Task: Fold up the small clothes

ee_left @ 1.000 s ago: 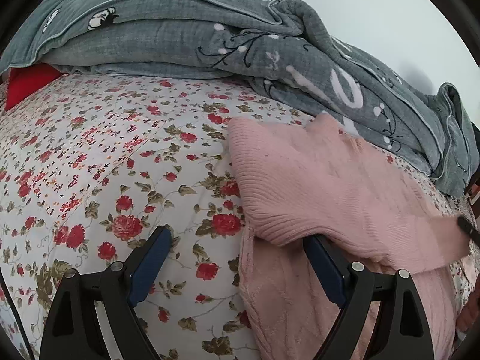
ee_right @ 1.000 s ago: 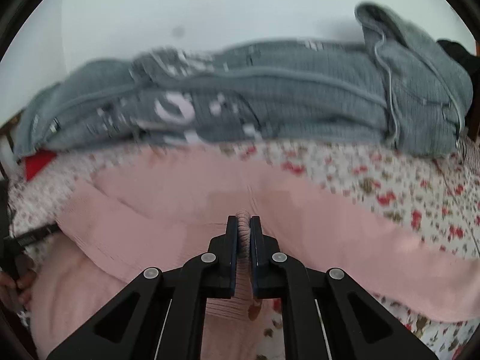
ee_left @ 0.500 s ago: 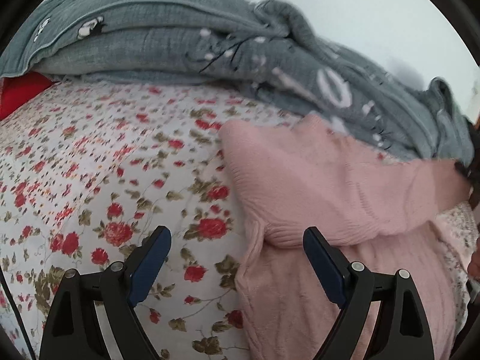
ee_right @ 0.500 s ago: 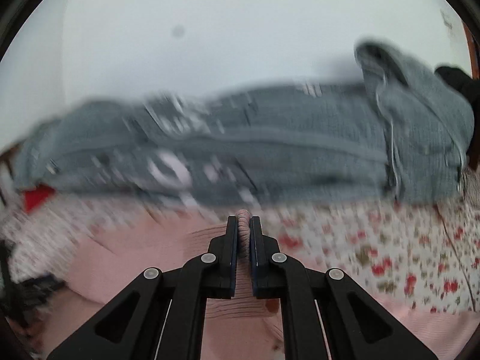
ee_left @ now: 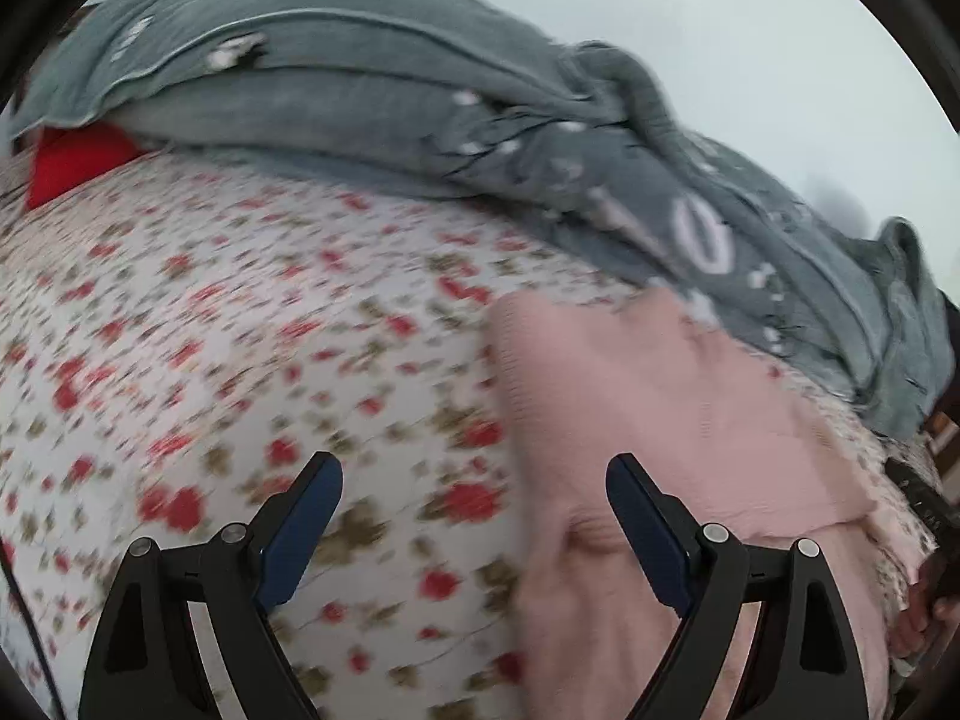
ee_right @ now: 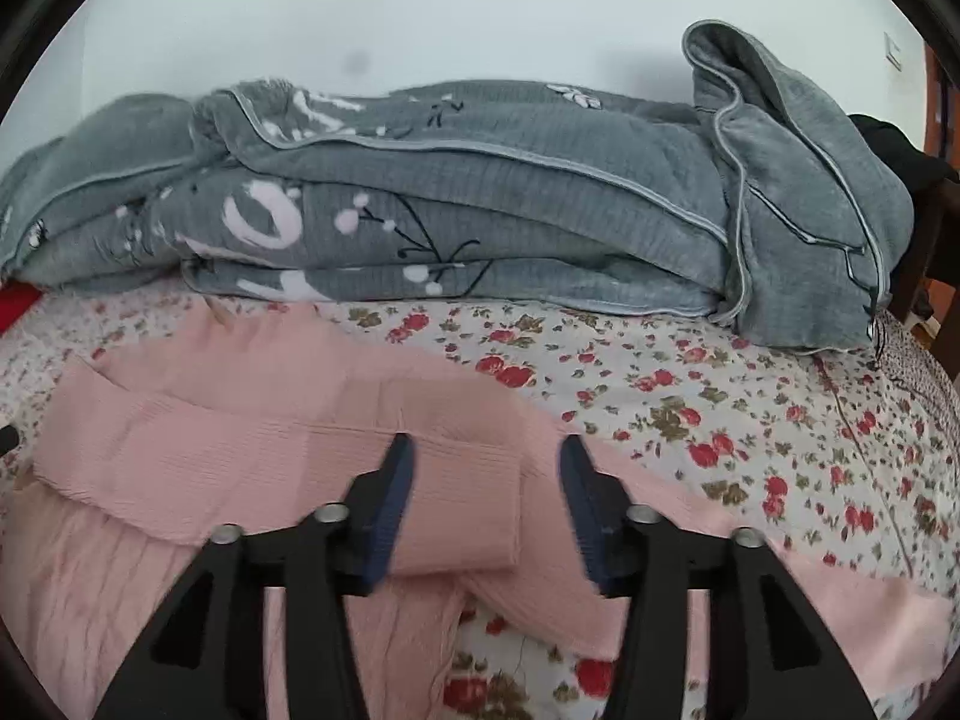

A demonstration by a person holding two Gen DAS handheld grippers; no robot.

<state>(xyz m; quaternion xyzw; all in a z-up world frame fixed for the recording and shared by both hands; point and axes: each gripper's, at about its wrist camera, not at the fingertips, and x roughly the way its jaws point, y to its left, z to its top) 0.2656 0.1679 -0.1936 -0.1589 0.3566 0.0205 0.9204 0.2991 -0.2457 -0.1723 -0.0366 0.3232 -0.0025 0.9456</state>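
Right tongs (ee_right: 486, 480) just opened, pads apart over a folded sleeve of the pink sweater (ee_right: 252, 456), not clamped. Left tongs (ee_left: 474, 510) wide apart, gripping nothing. Sweater spread flat on the floral bed (ee_right: 750, 396), near the grey blanket (ee_right: 510, 210) along the far edge.

Soft, even daylight fills both views, bright without harsh glare; the pale wall (ee_right: 480, 6) behind reads slightly bluish and carries a faint grey smudge that may be a mark on the lens. Shadows are weak and diffuse, pooling under the folds of the grey fleece blanket with white print (ee_right: 480, 210). The left wrist view is smeared by motion blur: the white bedsheet with red flowers (ee_left: 210, 360) streaks into dashes and the pink ribbed knit garment (ee_left: 660, 408) loses its texture. The right wrist view is sharp. Both show strong fisheye bending and black vignetted corners.
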